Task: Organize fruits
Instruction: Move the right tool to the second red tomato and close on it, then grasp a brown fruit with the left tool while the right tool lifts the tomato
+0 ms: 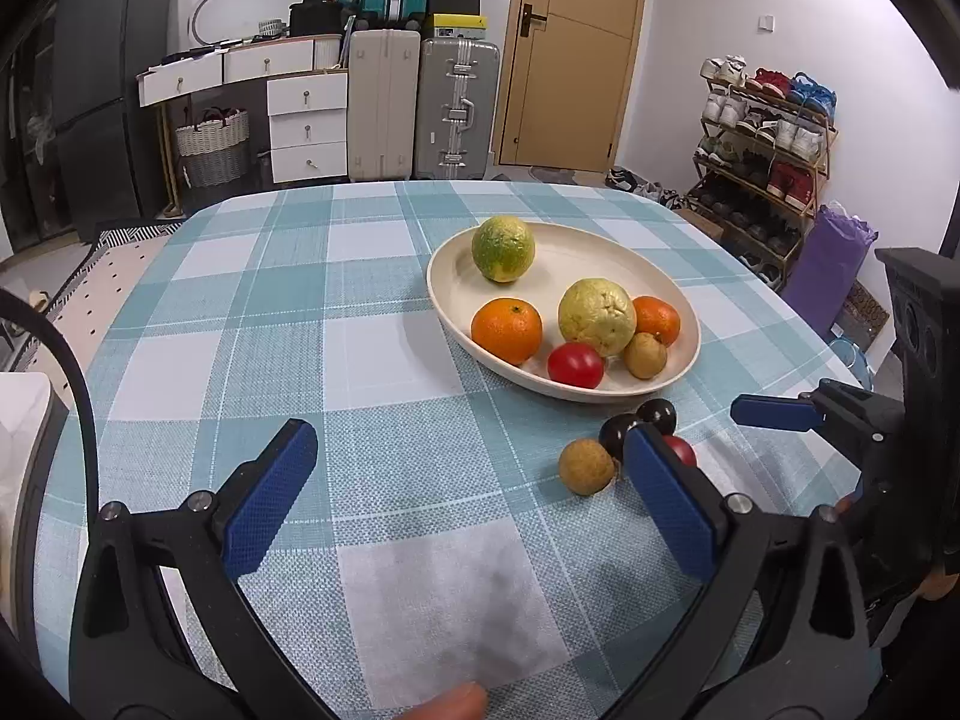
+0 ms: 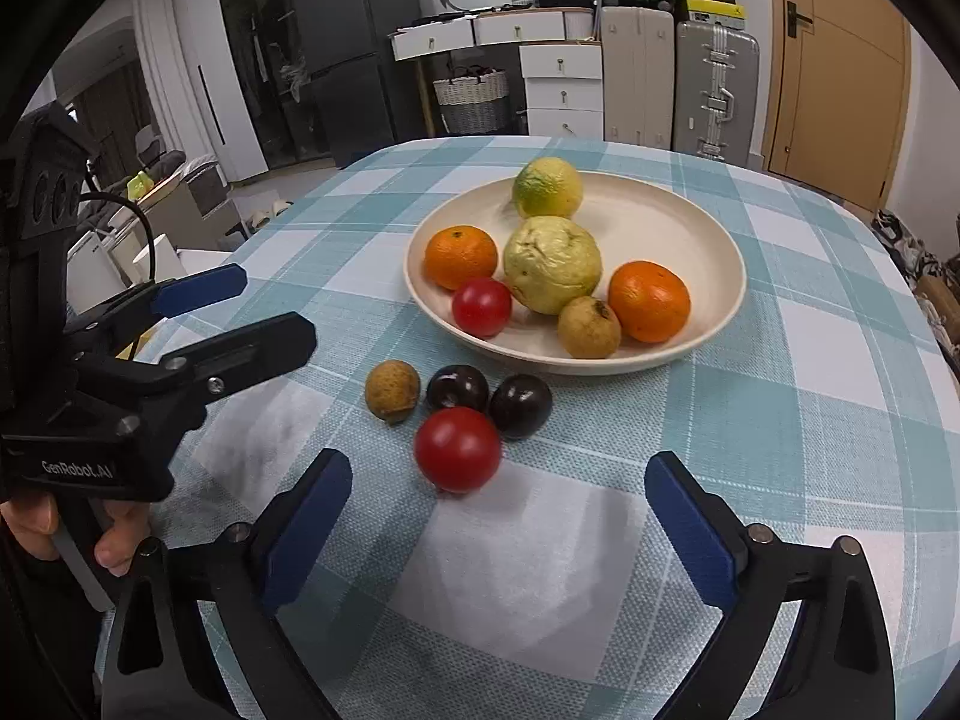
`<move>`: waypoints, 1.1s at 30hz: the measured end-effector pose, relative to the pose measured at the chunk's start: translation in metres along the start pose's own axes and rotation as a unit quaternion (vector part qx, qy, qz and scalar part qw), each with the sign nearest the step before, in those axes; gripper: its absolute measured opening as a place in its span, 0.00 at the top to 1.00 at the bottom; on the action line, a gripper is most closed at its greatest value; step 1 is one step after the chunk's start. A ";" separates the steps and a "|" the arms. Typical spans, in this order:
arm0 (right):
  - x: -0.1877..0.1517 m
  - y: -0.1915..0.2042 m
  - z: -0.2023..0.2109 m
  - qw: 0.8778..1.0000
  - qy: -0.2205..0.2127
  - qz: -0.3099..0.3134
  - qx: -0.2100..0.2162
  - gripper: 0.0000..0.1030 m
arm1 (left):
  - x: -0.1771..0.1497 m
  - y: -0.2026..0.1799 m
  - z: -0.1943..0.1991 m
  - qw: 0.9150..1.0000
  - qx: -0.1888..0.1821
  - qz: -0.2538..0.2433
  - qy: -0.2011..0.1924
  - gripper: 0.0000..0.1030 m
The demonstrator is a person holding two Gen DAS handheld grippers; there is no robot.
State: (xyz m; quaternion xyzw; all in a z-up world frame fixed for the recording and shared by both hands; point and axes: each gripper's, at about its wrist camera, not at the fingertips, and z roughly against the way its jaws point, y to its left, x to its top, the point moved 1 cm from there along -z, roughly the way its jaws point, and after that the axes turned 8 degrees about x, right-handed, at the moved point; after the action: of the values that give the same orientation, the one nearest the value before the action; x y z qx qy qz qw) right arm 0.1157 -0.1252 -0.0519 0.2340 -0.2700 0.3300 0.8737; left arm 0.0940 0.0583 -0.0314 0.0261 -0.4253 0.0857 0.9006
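Right gripper (image 2: 498, 516) hangs low over the surface (image 2: 810, 420), jaws spread wide and holding nothing, with a red tomato (image 2: 457, 449) just ahead of the gap between its pads. Left gripper (image 1: 471, 495) is wide apart too, empty, its right pad in front of the loose fruit cluster. Count on the cloth: four pieces, namely one tomato, two dark plums (image 2: 457, 387) (image 2: 520, 405) side by side and touching, and one longan (image 2: 391, 390) just left of them. Over to the plate (image 2: 678, 222), cream and shallow, past the cluster: six pieces inside. Two oranges (image 2: 461, 256) (image 2: 649, 300), one at each side, a pale guava (image 2: 552, 264) in the middle, a green-yellow citrus (image 2: 547, 187) at the far rim, a second tomato (image 2: 481, 306) and a second longan (image 2: 588, 327) at the near edge, both against the guava.
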 end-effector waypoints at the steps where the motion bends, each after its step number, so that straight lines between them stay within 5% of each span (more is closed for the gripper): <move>1: 0.000 0.001 -0.001 1.000 0.001 0.001 0.000 0.10 | 0.000 0.000 0.000 1.000 0.001 -0.001 0.001 0.01; 19: 0.005 0.007 -0.010 1.000 0.014 0.006 0.016 0.55 | -0.002 -0.003 -0.002 1.000 -0.006 -0.001 0.007 0.01; 27: 0.005 0.003 -0.015 0.999 0.024 -0.005 0.033 0.57 | -0.002 -0.006 -0.004 1.000 -0.008 -0.006 0.010 0.01; 33: 0.005 0.003 -0.015 0.999 0.023 -0.004 0.032 0.68 | -0.002 -0.007 -0.005 1.000 -0.012 -0.006 0.014 0.01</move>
State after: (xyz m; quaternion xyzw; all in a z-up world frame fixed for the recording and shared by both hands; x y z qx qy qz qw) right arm 0.1215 -0.1121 -0.0598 0.2549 -0.2381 0.3406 0.8731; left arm 0.0978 0.0519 -0.0364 0.0171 -0.4133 0.0755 0.9073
